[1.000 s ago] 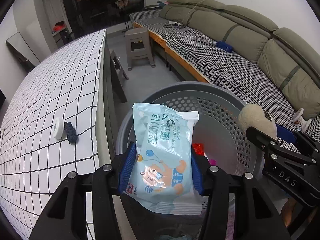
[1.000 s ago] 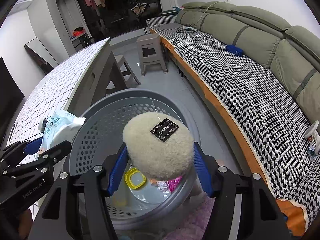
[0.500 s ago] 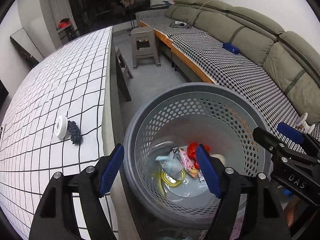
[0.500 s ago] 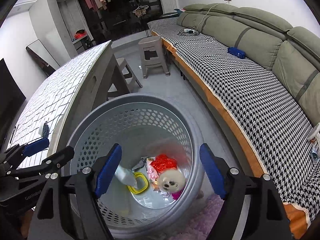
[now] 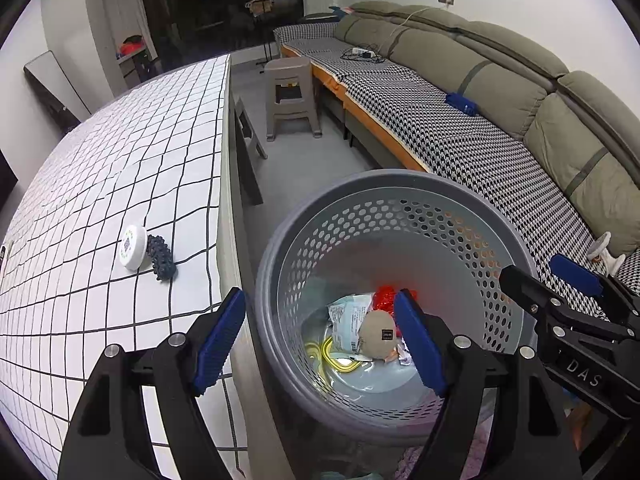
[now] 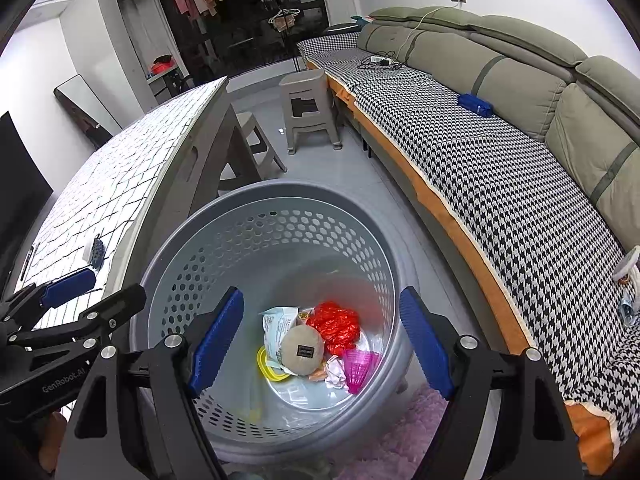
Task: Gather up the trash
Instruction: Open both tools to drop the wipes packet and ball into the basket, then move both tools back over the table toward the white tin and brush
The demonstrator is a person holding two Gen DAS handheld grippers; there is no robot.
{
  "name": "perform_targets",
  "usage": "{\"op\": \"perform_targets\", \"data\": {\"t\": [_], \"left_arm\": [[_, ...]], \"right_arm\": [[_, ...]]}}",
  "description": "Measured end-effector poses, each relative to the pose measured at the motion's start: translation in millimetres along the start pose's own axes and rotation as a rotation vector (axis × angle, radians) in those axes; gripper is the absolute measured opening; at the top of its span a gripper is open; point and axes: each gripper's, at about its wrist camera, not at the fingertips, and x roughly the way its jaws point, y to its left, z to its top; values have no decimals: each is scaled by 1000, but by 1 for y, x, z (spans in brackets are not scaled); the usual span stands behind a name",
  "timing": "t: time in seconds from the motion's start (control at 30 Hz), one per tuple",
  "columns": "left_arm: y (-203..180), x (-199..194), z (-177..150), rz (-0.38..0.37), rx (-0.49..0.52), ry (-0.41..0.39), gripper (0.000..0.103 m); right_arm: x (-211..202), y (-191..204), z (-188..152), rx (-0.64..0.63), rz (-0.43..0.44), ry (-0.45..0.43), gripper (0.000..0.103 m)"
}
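The left gripper (image 5: 320, 338) tilts steeply downward, its blue pads (image 5: 218, 336) spread wide and still opening, with nothing between them. The right gripper (image 6: 322, 338) hangs just beside it at much the same downward slant, jaws wide apart and empty. A bit of what may be a hand (image 6: 50, 432) shows under the left one, too dim to tell.

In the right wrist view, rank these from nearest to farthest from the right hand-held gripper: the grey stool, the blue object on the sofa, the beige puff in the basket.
From the right hand-held gripper:
1. Beige puff, just below and ahead, on the bottom of the grey basket.
2. Grey stool, on the floor beyond the basket.
3. Blue object, up right on the sofa's checked cover; not much farther than the stool.
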Motion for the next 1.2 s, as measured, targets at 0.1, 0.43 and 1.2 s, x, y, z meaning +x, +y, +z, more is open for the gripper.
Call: {"op": "perform_targets", "data": {"t": [0.1, 0.43, 1.2], "left_arm": [[2, -5, -1, 3, 1, -10, 75], [14, -18, -7, 1, -20, -35, 75], [81, -48, -32, 84, -140, -80, 75]], "right_arm": [[-5, 2, -1, 3, -2, -8, 77], [-16, 15, -6, -22, -1, -17, 77], [-21, 76, -13, -126, 85, -23, 77]]}}
